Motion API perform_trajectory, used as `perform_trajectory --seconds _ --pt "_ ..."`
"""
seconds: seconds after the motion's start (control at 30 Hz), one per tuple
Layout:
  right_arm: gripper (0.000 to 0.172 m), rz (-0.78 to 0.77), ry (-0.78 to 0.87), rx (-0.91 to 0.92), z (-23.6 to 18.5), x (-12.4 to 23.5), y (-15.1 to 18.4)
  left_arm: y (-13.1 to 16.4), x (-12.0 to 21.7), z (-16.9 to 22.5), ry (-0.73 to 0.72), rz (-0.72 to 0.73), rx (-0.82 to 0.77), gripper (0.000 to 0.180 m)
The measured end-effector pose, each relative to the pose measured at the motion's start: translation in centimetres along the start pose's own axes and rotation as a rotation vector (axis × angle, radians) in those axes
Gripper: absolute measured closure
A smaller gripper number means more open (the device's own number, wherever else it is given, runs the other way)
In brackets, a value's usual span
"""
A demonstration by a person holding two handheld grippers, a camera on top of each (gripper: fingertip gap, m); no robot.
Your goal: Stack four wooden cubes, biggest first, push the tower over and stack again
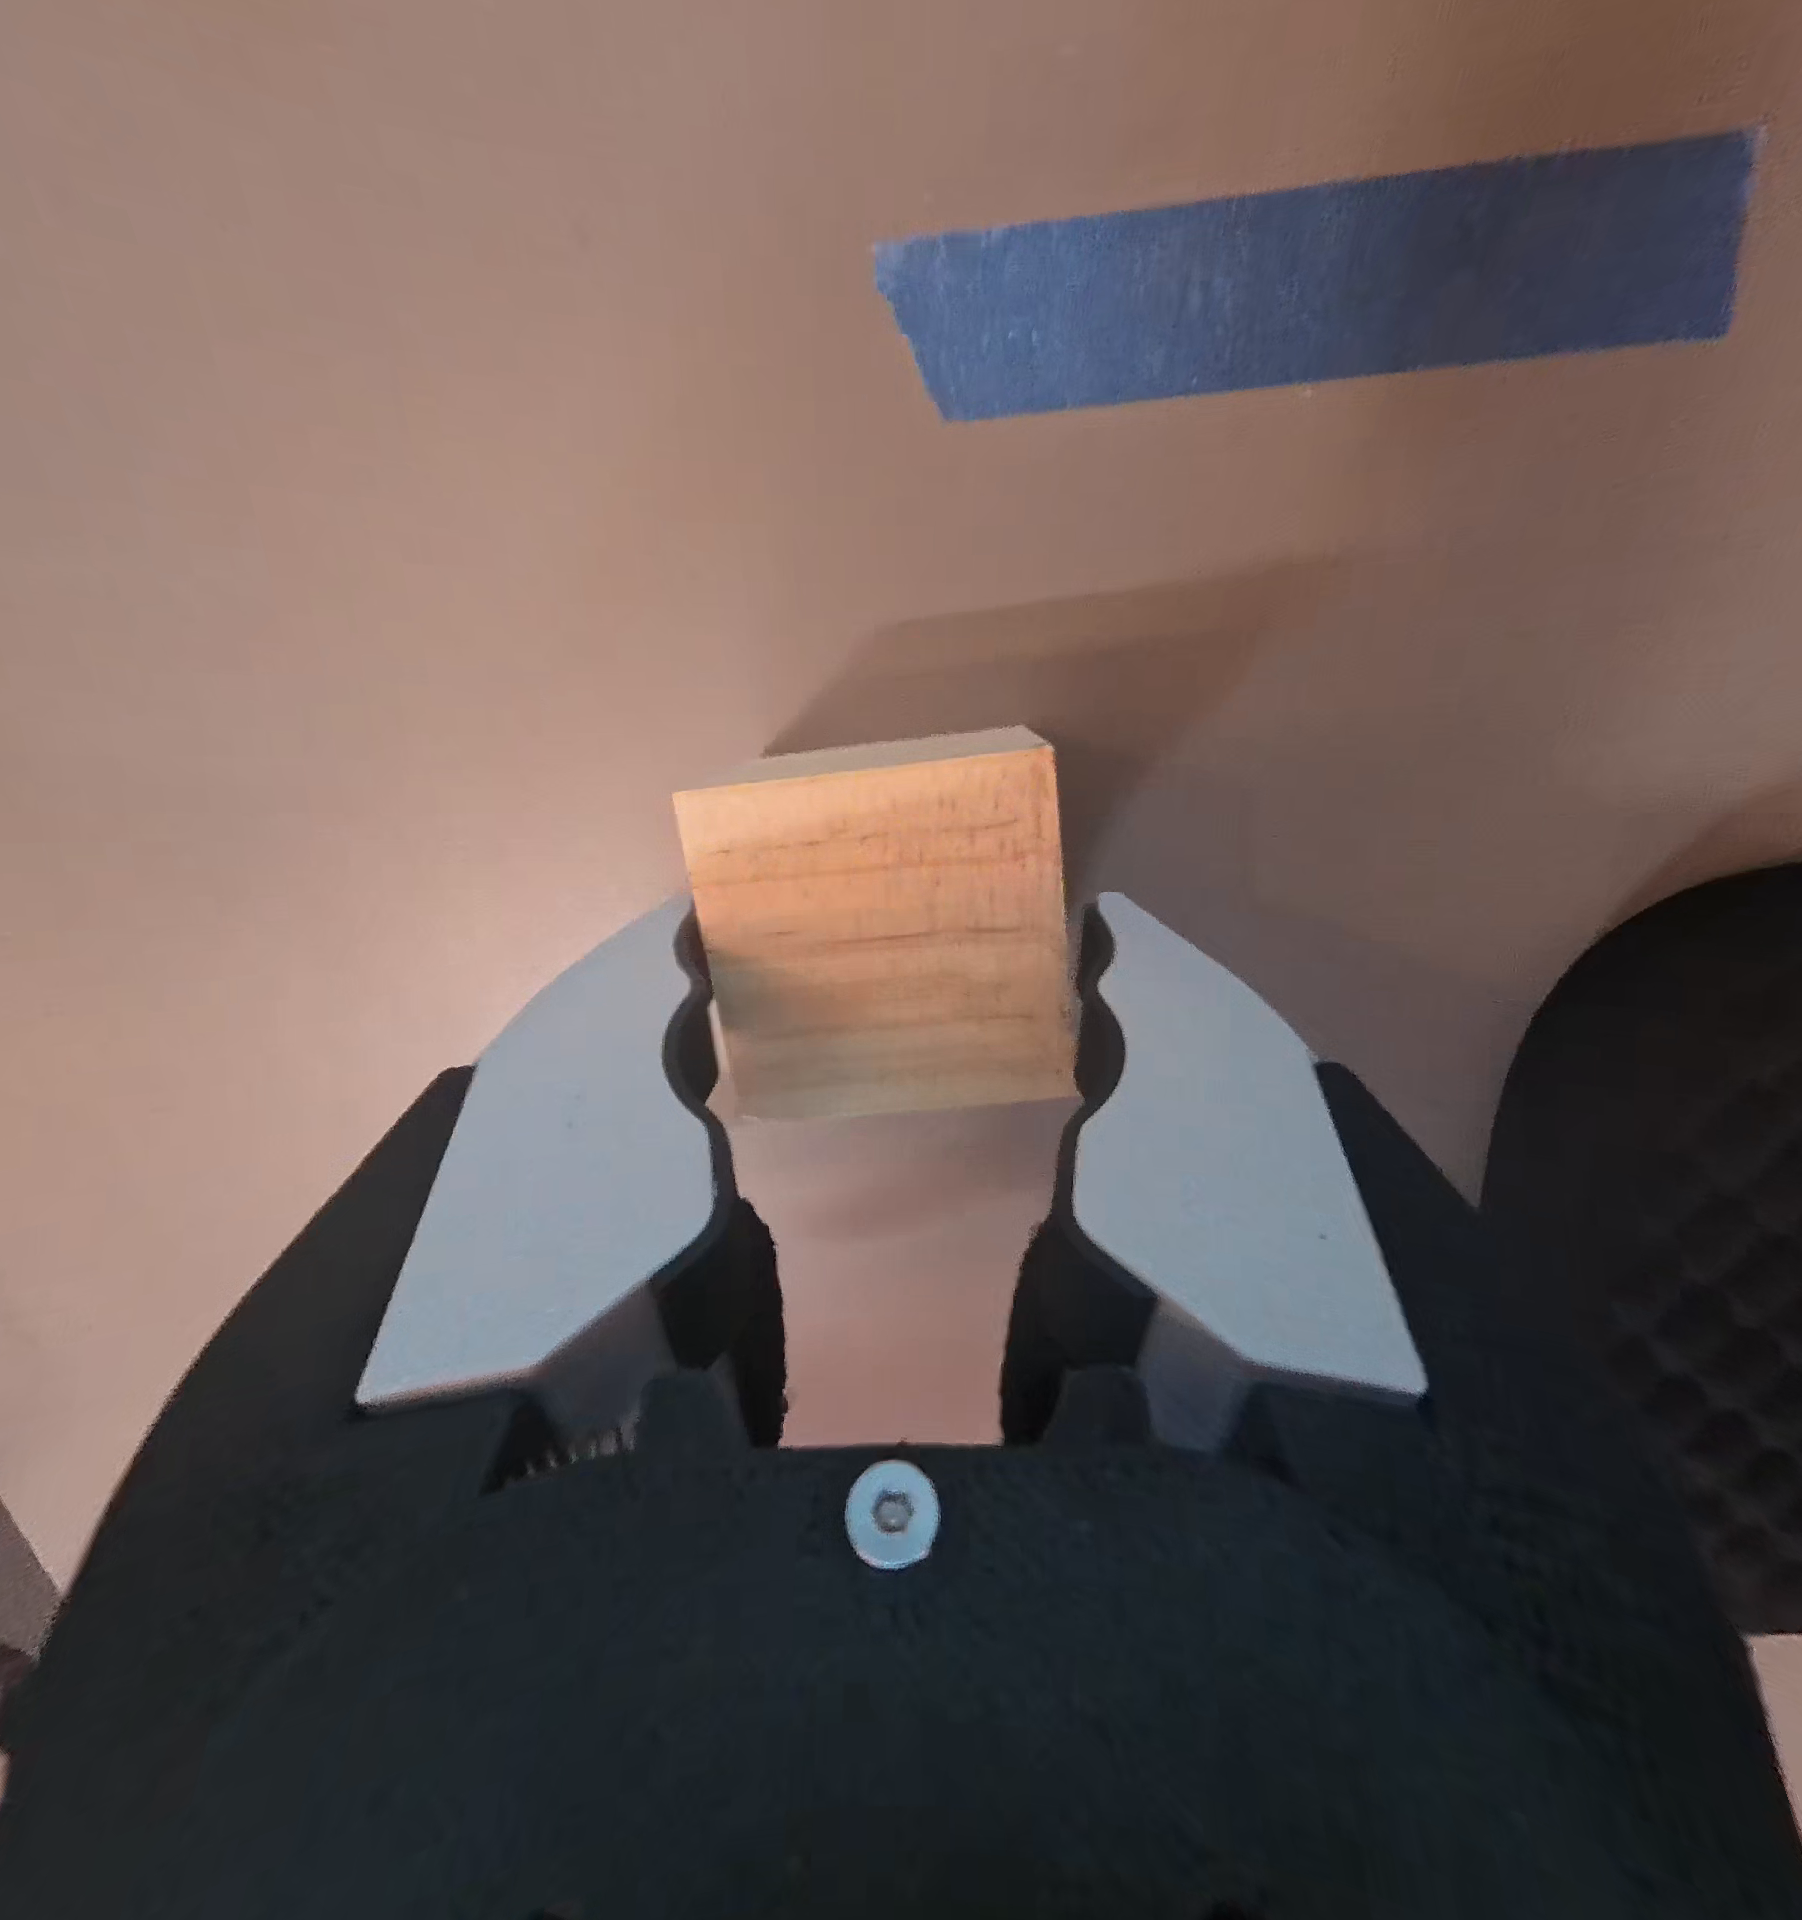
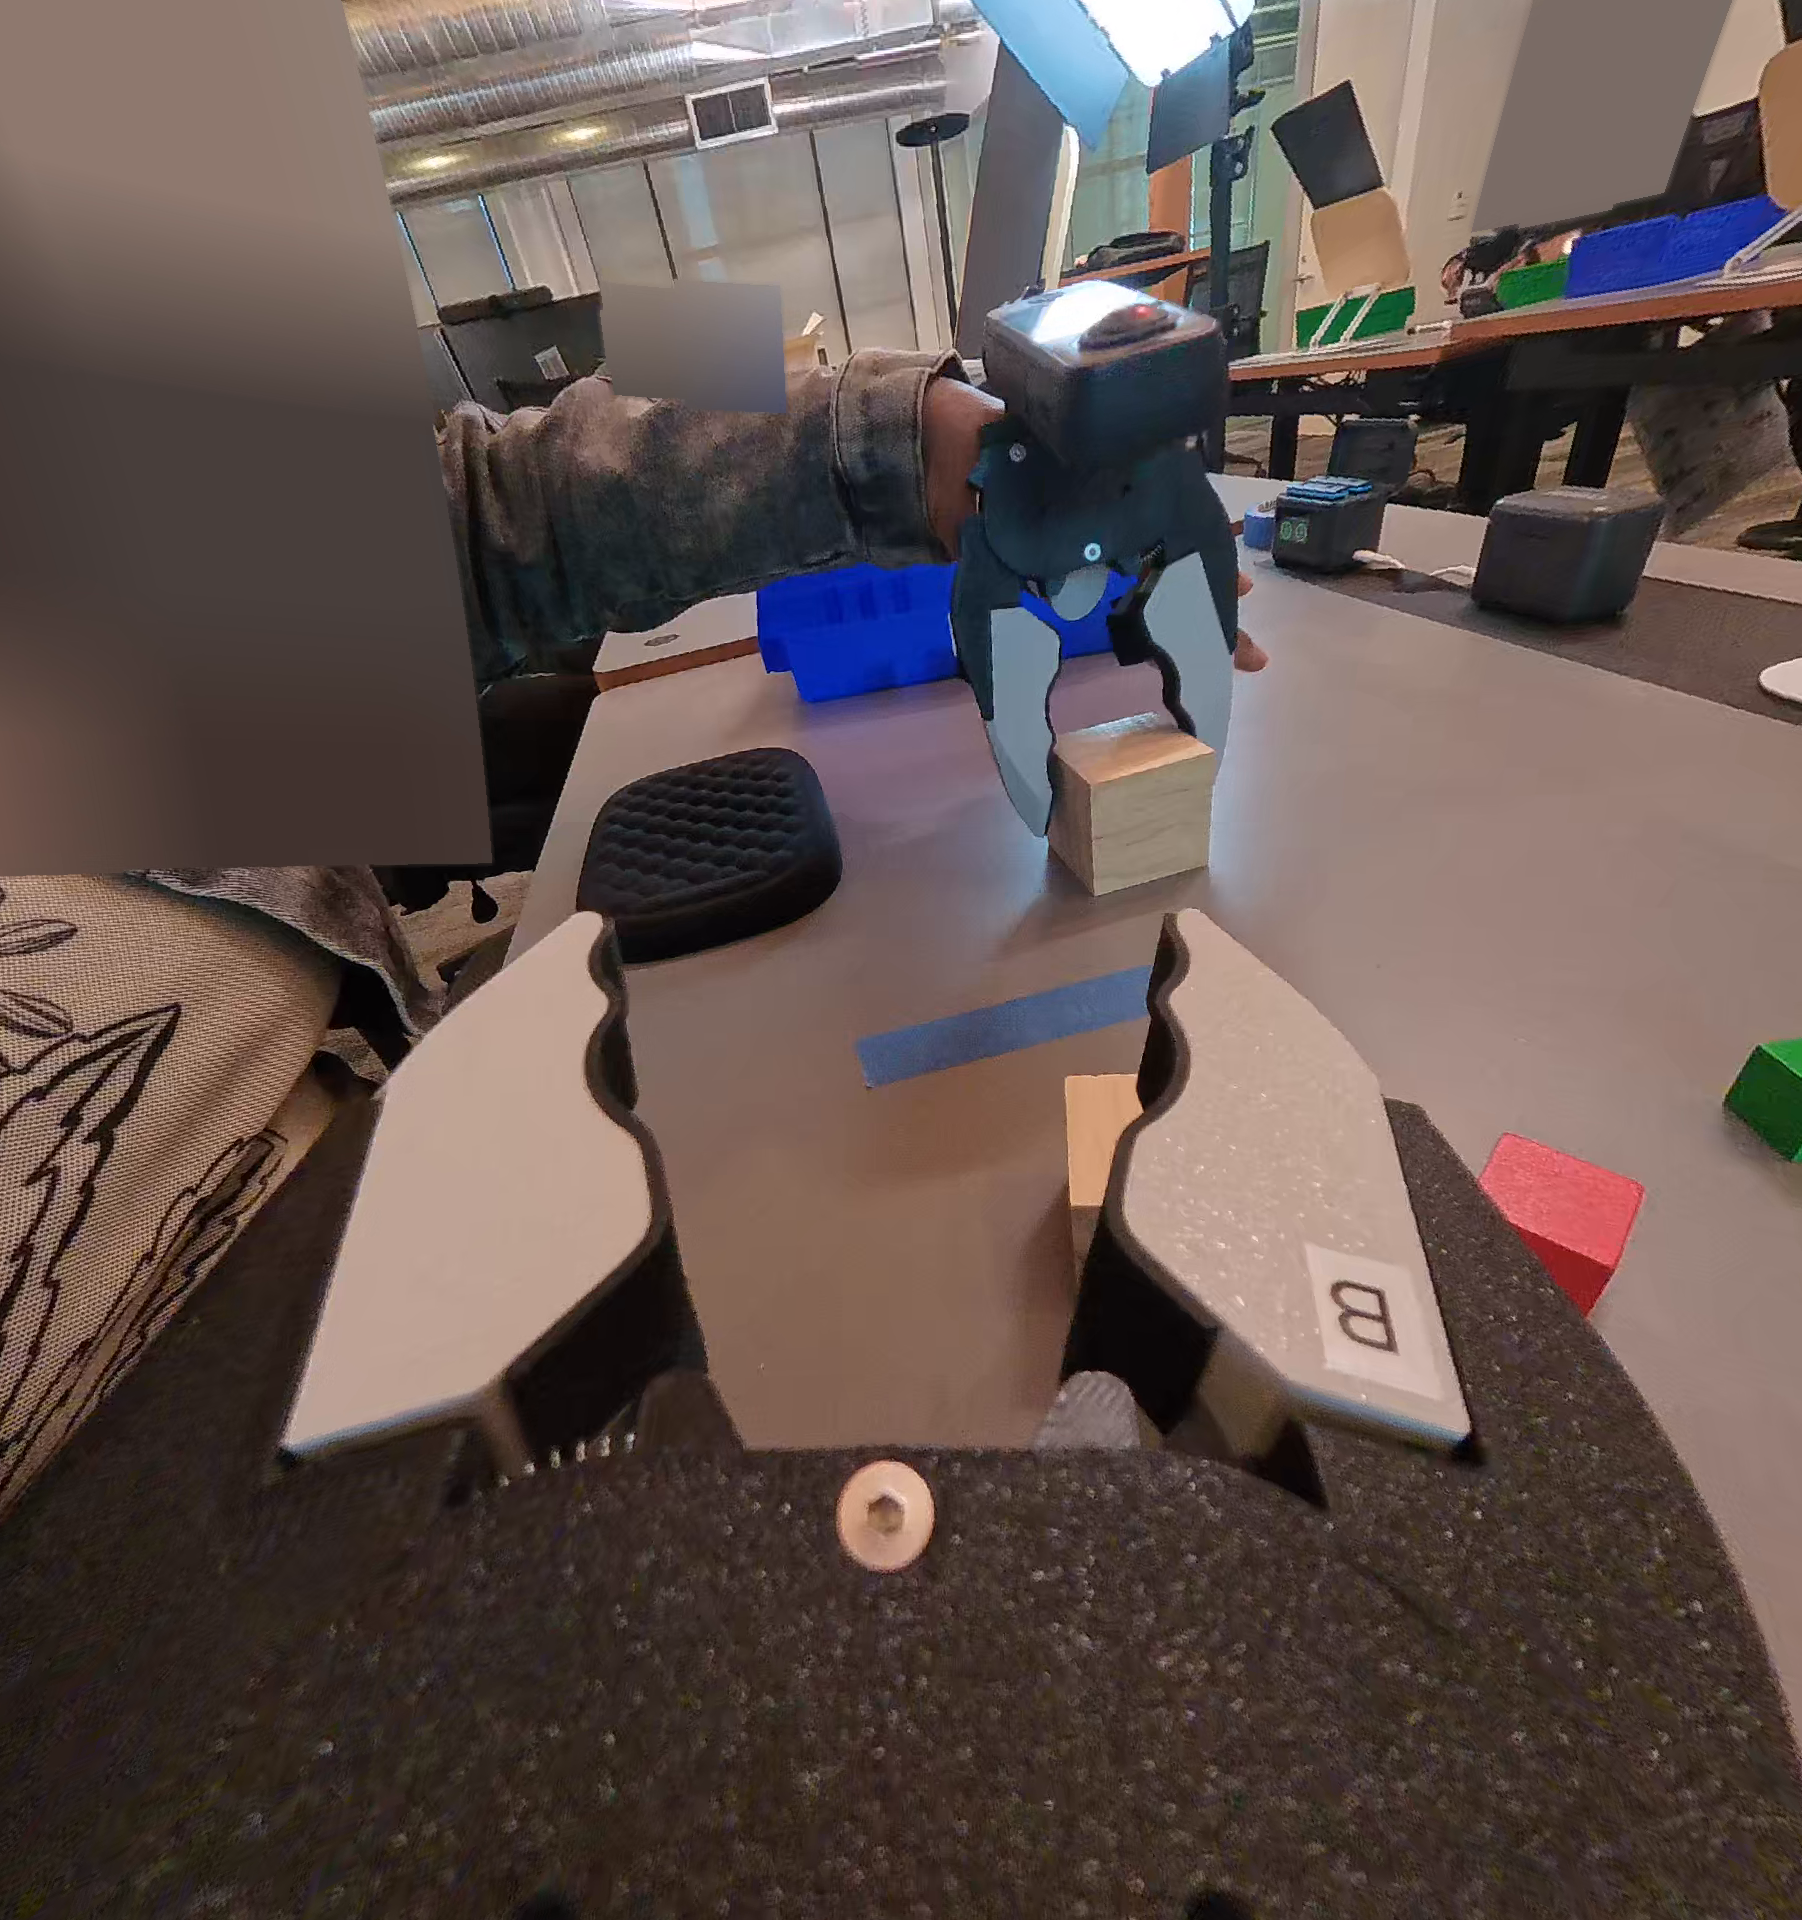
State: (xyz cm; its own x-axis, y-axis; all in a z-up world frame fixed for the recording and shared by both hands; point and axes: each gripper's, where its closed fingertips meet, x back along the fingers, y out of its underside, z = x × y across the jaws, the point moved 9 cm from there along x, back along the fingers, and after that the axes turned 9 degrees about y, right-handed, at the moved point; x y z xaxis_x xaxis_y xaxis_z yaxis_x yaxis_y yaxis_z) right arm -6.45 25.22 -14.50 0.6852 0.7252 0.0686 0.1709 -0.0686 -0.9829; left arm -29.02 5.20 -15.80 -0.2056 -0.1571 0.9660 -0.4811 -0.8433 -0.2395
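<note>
Our left hand-held gripper (image 2: 1120, 774) grasps the big plain wooden cube (image 2: 1136, 805), pads pressed on two opposite sides while it rests on the surface (image 2: 1448, 883) beyond the blue tape strip (image 2: 1001, 1023), probably to seat it as the tower's base. Our right hand-held gripper (image 2: 892, 1029) hangs released over the near edge, a smaller plain cube (image 2: 1094, 1143) by its right finger (image 2: 1261, 1143), likely next. That finger bears a lettered white sticker (image 2: 1370, 1320); red (image 2: 1562, 1216) and green (image 2: 1801, 1091) blocks wait toward the right edge.

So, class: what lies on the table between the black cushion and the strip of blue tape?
Nothing: in the right wrist view, bare table separates cushion and tape.
</note>
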Motion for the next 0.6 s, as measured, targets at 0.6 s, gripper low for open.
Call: perform_trajectory --seconds 0.6 --pt "0.127 -0.613 0.275 0.232 3.5 -3.3 2.5 -4.9 1.5 12.4 -0.675 0.947 -0.089 0.086"
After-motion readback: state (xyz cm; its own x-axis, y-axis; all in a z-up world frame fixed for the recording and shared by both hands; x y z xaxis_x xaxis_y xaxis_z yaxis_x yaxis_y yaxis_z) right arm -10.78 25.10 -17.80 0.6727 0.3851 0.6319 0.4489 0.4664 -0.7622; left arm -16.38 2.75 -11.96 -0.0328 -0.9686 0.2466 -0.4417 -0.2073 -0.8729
